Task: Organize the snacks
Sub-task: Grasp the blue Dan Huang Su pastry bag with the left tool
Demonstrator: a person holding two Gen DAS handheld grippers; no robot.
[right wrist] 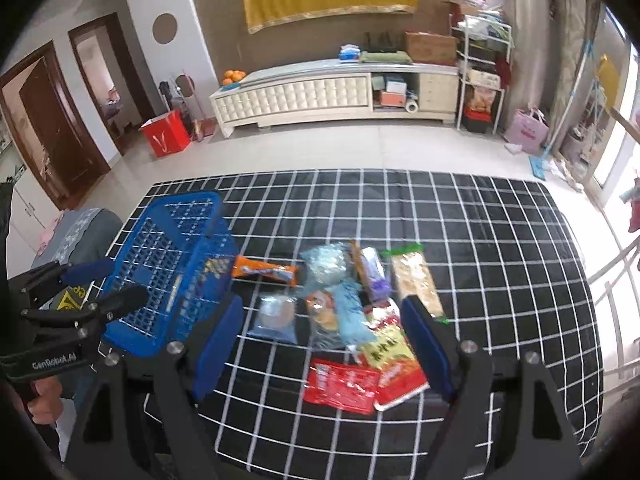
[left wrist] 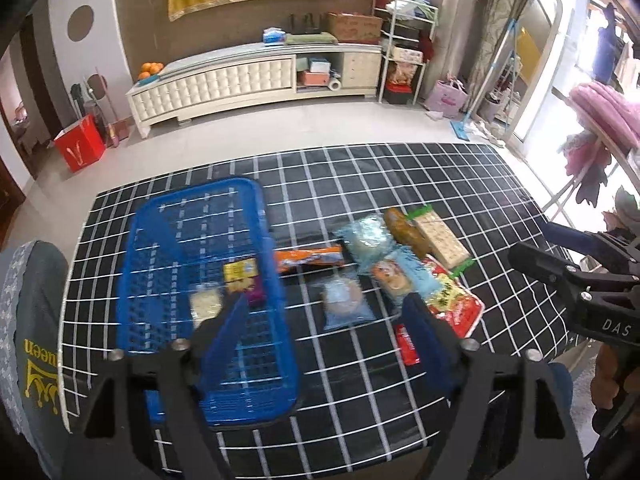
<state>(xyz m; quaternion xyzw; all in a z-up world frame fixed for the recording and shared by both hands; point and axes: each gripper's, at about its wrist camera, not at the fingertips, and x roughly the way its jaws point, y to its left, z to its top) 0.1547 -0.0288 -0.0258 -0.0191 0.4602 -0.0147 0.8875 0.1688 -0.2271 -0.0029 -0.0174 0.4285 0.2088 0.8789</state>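
From the left wrist view, the left gripper (left wrist: 324, 320) hangs spread and empty above the checked tablecloth (left wrist: 460, 184), with the blue basket (left wrist: 192, 280) to its left already holding a yellow packet (left wrist: 239, 271). From the right wrist view, the right gripper (right wrist: 324, 328) likewise stands released, grasping nothing, over the loose snack packets (right wrist: 344, 304) lying beside the basket.
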